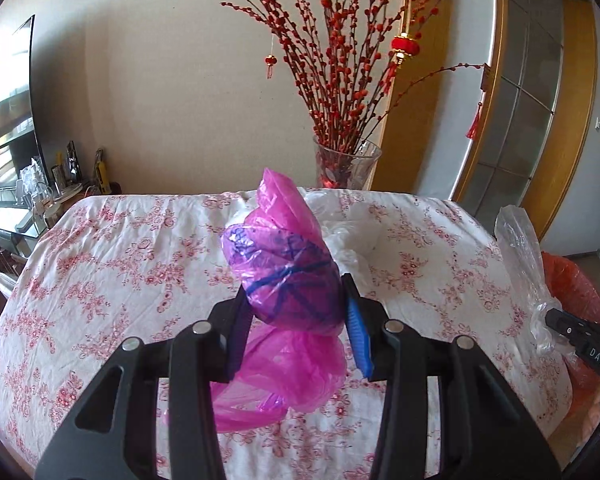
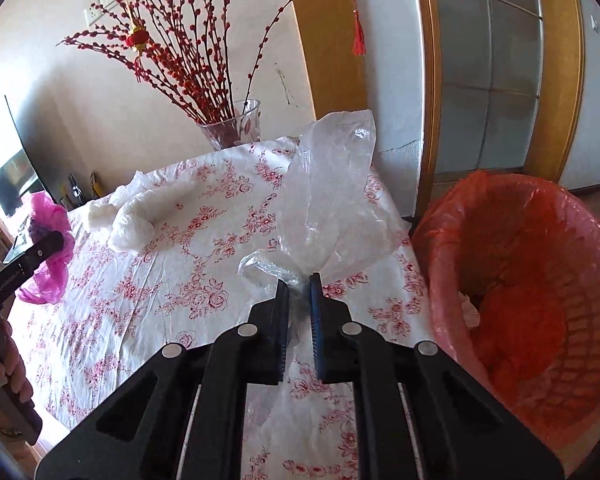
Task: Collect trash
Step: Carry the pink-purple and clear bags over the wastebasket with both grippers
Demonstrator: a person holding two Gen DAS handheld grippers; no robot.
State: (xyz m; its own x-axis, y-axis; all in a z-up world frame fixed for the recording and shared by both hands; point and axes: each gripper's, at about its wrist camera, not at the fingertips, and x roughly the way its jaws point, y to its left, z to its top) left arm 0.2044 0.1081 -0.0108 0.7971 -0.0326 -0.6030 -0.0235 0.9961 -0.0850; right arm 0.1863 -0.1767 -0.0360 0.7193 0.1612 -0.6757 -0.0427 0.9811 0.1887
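My left gripper [image 1: 296, 296] is shut on a crumpled pink plastic bag [image 1: 288, 264] with blue markings, held above the floral tablecloth [image 1: 100, 280]. My right gripper [image 2: 300, 284] is shut on a clear plastic bag [image 2: 332, 184] that stands up from its pads over the table's right part. That same clear bag [image 1: 528, 264] and the right gripper [image 1: 556, 320] show at the right edge of the left wrist view. The pink bag [image 2: 48, 256] and the left gripper [image 2: 40, 252] appear at the left of the right wrist view. A bin lined with an orange bag [image 2: 540, 280] stands right of the table.
A white crumpled plastic bag [image 2: 140, 216] lies on the cloth toward the back. A glass vase [image 1: 346, 168] with red branches stands behind the table's far edge. A TV [image 1: 8, 108] and a cluttered shelf [image 1: 40, 200] are at the left. A wooden door frame [image 2: 428, 80] rises behind the bin.
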